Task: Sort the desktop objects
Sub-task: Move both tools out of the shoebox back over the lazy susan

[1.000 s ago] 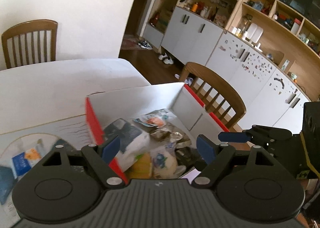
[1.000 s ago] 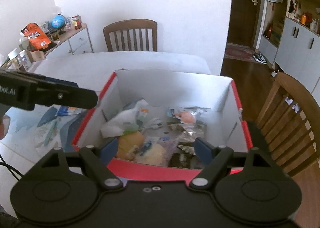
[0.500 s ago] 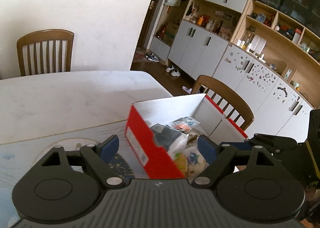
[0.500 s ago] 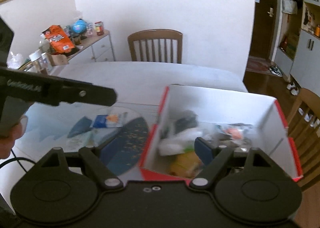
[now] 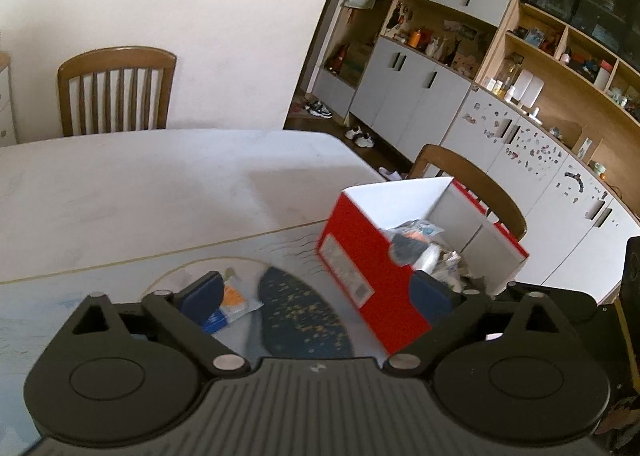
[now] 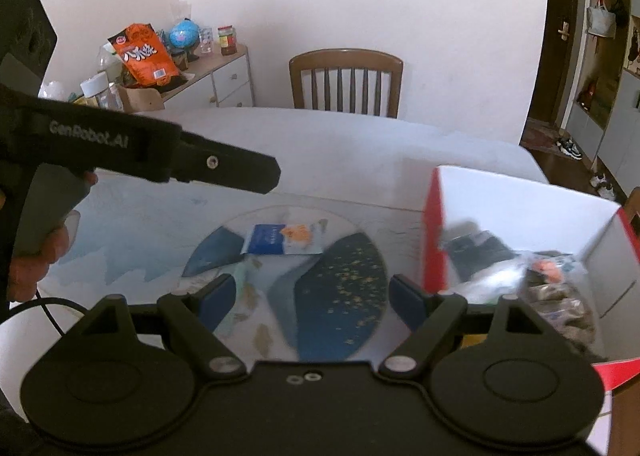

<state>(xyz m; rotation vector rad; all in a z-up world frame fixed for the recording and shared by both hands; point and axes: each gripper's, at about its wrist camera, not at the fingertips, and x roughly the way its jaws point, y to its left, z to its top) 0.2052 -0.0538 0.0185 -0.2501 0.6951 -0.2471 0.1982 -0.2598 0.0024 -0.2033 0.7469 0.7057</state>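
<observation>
Packet: blue-and-white snack packet (image 6: 285, 238) with an orange patch, lying flat on the round printed mat (image 6: 340, 288) on the surface (image 6: 360, 143), well left of the red box (image 6: 434, 232)
Left tool: my left tool (image 5: 316, 296) has its jaws opening right now, nothing between them; the packet sits just past the left fingertip in that view
Right tool: my right tool (image 6: 308, 296) is spread wide and empty, hovering over the mat with the packet ahead of it
Handling: looks like thin film, so I'd guess light, floppy and a bit slippery, probably crinkles if squeezed
Where to grab: I'd pinch a short sealed edge, since flat on the mat there's not much else to get under
Pointing: long axis runs roughly left-right across the right view, blue end left
Box: already stuffed with wrappers and bags, pretty blurry though
</observation>
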